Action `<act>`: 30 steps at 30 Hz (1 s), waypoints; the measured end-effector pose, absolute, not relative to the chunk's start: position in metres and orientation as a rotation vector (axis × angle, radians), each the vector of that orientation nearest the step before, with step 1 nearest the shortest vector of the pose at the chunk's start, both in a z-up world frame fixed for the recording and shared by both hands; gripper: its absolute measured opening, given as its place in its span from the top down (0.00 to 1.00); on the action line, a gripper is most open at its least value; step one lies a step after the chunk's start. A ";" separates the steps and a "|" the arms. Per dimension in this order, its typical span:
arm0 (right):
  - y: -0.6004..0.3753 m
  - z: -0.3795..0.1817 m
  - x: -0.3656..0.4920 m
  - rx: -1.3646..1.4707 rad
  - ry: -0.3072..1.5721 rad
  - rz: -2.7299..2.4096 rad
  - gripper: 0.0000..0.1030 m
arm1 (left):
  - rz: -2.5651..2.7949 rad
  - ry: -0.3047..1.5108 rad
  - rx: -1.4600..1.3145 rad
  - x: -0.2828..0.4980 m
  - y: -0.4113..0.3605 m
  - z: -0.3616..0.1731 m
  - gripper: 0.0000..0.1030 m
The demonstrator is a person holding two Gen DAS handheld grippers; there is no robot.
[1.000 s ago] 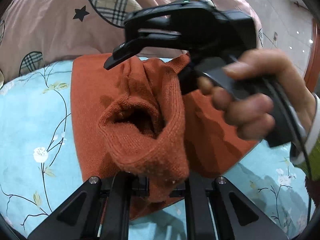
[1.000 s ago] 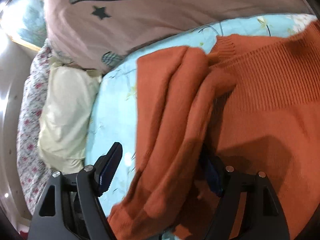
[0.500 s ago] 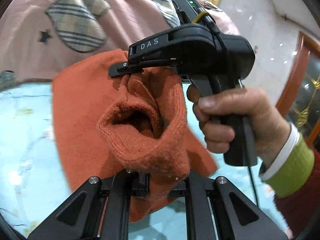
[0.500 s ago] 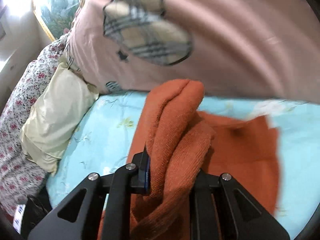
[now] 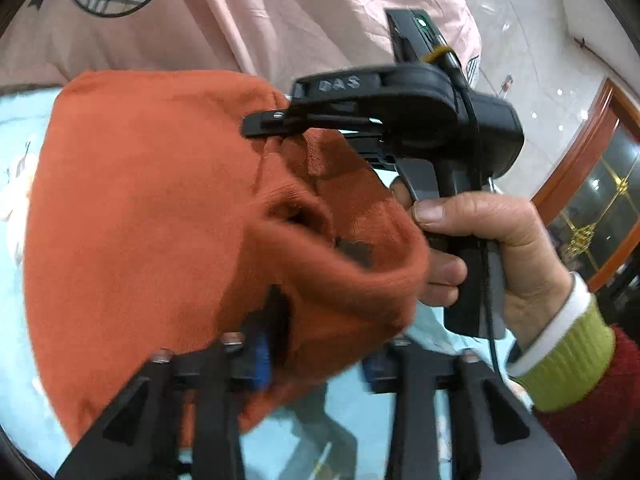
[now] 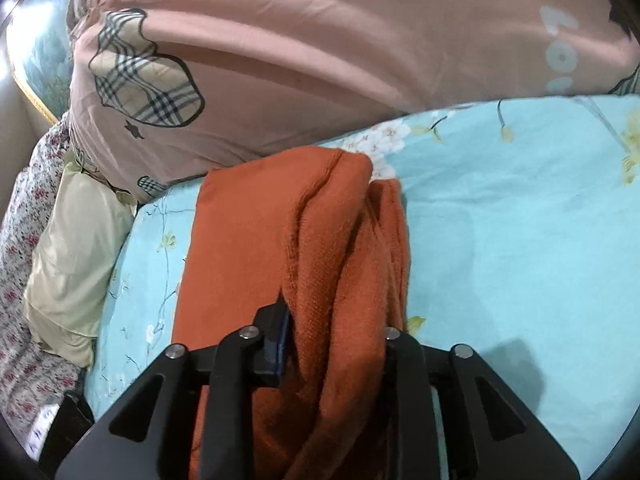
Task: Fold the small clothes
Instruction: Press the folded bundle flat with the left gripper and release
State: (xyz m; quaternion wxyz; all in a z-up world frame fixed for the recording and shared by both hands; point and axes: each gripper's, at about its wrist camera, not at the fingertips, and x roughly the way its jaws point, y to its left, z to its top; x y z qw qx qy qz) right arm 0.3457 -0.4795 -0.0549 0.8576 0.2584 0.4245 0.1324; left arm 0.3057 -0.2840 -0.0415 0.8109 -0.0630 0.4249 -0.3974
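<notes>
An orange knit sweater point(image 5: 132, 216) hangs bunched over the light blue floral bedsheet point(image 6: 520, 240). My left gripper point(image 5: 316, 356) has its jaws parted, with a thick fold of the sweater still lying between them. My right gripper point(image 6: 336, 344) is shut on another bunched fold of the sweater point(image 6: 320, 248), which drapes forward onto the bed. In the left wrist view the right gripper point(image 5: 280, 124) shows from the side, clamped on the sweater's upper edge and held by a hand point(image 5: 492, 240).
A pink duvet point(image 6: 320, 60) with plaid patches lies piled along the back of the bed. A cream pillow point(image 6: 72, 248) and floral bedding point(image 6: 24, 216) sit at the left. Tiled floor and a wooden door frame point(image 5: 592, 168) show at the right.
Both grippers have carried the sweater up and over toward the duvet. The left gripper's jaws have spread apart from their shut grip. The right gripper stays clamped.
</notes>
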 end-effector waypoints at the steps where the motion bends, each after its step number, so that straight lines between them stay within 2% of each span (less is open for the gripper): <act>1: -0.480 -0.051 0.341 0.522 0.887 0.260 0.65 | -0.835 0.912 -0.141 0.307 -0.273 -0.042 0.43; 2: -0.481 -0.050 0.335 0.506 0.883 0.239 0.60 | -0.833 0.909 -0.152 0.306 -0.260 -0.040 0.39; 4: -0.488 -0.043 0.322 0.501 0.860 0.208 0.43 | -0.832 0.905 -0.169 0.306 -0.240 -0.036 0.35; 6: -0.499 -0.039 0.309 0.535 0.824 0.202 0.30 | -0.782 0.886 -0.194 0.311 -0.204 -0.034 0.20; 8: -0.506 -0.039 0.297 0.594 0.806 0.218 0.19 | -0.705 0.875 -0.210 0.317 -0.180 -0.035 0.18; 11: -0.497 -0.050 0.300 0.614 0.870 0.254 0.16 | -0.627 0.947 -0.288 0.358 -0.155 -0.051 0.17; 15: -0.493 -0.073 0.312 0.620 0.946 0.259 0.16 | -0.680 1.095 -0.373 0.398 -0.162 -0.081 0.19; 17: -0.494 -0.080 0.317 0.667 0.943 0.291 0.17 | -0.714 1.140 -0.394 0.411 -0.167 -0.097 0.21; 19: -0.494 -0.083 0.321 0.700 0.952 0.290 0.27 | -0.715 1.115 -0.377 0.407 -0.173 -0.103 0.29; 20: -0.493 -0.084 0.322 0.714 0.958 0.295 0.33 | -0.723 1.109 -0.366 0.408 -0.176 -0.103 0.38; 21: -0.491 -0.085 0.323 0.729 0.969 0.311 0.52 | -0.721 1.105 -0.357 0.410 -0.178 -0.102 0.46; 22: -0.487 -0.087 0.323 0.742 0.989 0.320 0.62 | -0.718 1.099 -0.357 0.407 -0.177 -0.100 0.52; 24: -0.480 -0.083 0.317 0.737 0.989 0.315 0.68 | -0.723 1.075 -0.372 0.391 -0.168 -0.094 0.75; 30: -0.433 -0.053 0.281 0.735 0.949 0.406 0.71 | -0.765 0.967 -0.351 0.324 -0.105 -0.037 0.77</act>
